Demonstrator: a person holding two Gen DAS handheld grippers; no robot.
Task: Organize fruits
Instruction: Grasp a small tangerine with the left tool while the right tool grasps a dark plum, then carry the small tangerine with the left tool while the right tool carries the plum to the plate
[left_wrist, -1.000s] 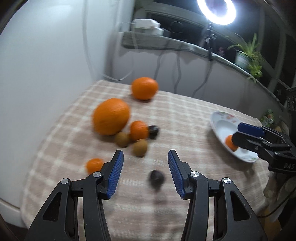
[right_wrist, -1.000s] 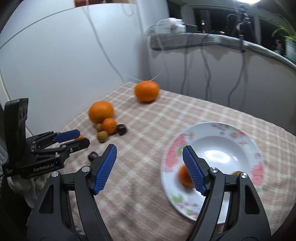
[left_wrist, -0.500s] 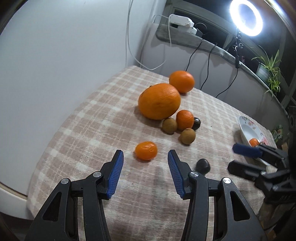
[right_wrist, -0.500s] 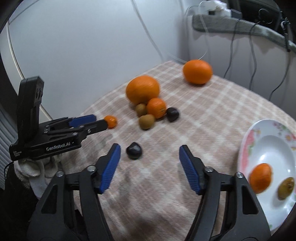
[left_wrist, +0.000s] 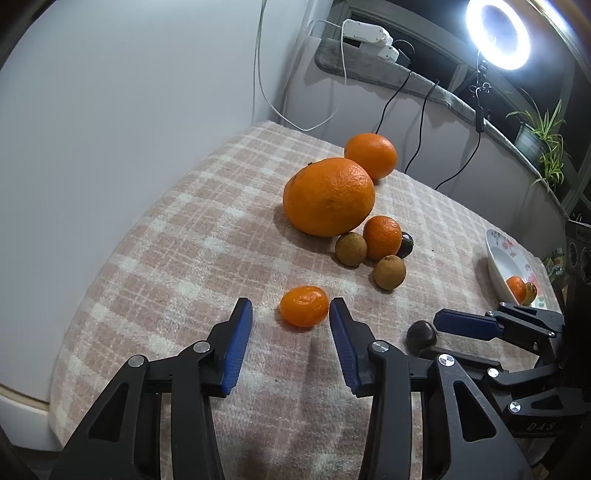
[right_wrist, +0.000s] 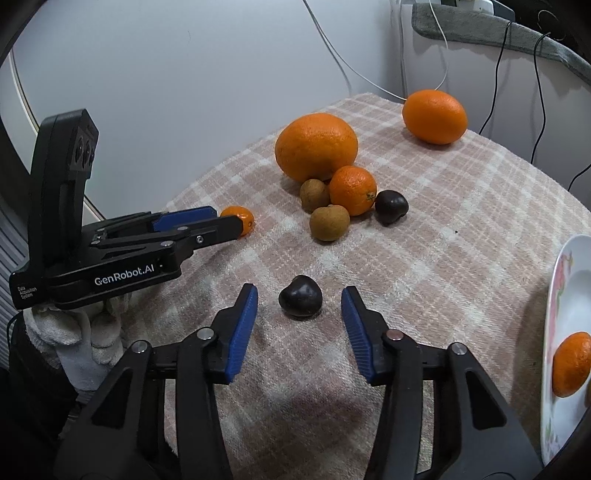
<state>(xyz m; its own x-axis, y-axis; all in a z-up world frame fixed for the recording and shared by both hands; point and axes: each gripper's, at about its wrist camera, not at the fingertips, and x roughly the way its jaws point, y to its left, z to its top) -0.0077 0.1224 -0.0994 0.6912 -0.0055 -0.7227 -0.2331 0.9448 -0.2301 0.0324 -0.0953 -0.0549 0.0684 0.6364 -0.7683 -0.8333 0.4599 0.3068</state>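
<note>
My left gripper (left_wrist: 291, 314) is open, its blue pads on either side of a small mandarin (left_wrist: 304, 306) lying on the checked cloth. My right gripper (right_wrist: 299, 301) is open around a dark chestnut-like fruit (right_wrist: 300, 296). That dark fruit also shows in the left wrist view (left_wrist: 421, 332), beside the right gripper's fingers (left_wrist: 465, 324). A big orange (left_wrist: 328, 196), a second orange (left_wrist: 370, 155), a mandarin (left_wrist: 382, 237), two brown fruits (left_wrist: 351, 249) (left_wrist: 389, 272) and another dark fruit (left_wrist: 405, 244) cluster further back. The flowered plate (left_wrist: 496, 258) holds a mandarin (left_wrist: 516, 288) and a brown fruit (left_wrist: 530, 291).
The cloth-covered table (left_wrist: 207, 236) ends at a white wall on the left. Cables (left_wrist: 421, 122) hang down behind it. A ring light (left_wrist: 496, 33) and a potted plant (left_wrist: 543, 133) stand on the ledge at the back right.
Both grippers have swung left and moved forward and down. The left one now straddles the small mandarin, the right one straddles the dark fruit. Both stayed open.
</note>
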